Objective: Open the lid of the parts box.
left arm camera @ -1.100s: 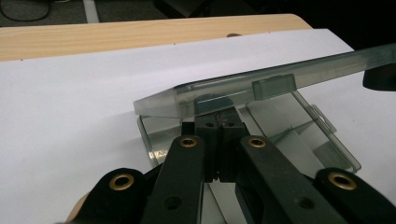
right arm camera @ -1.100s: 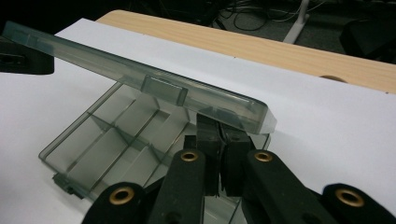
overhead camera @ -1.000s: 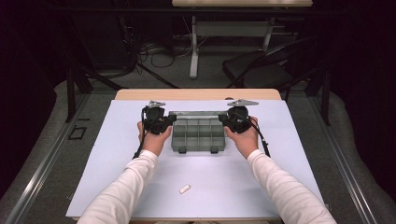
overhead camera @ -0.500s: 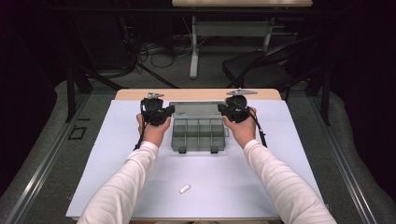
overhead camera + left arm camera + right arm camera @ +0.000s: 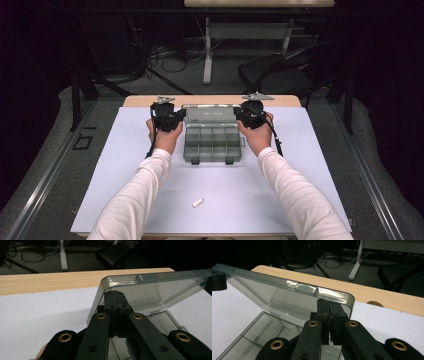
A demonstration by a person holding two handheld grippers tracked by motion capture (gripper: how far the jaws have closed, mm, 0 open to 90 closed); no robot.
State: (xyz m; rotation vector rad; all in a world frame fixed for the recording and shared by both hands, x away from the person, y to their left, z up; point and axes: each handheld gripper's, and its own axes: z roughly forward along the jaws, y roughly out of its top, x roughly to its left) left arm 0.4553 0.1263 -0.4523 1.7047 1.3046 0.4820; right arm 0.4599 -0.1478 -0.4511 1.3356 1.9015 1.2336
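A white sheet [image 5: 125, 170] covers the wooden counter [image 5: 210, 100] in a dark room with cables and a chair behind. At its middle sits a grey compartment box [image 5: 212, 145], lid [image 5: 210, 114] raised. A small white piece [image 5: 198, 202] lies nearer the person. Left claw [image 5: 115, 293] and right claw [image 5: 329, 303] are each clamped on a lid corner

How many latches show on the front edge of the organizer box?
2: on the organizer box, one latch sits at the front left and the other latch at the front right, both hanging loose below the open lid.
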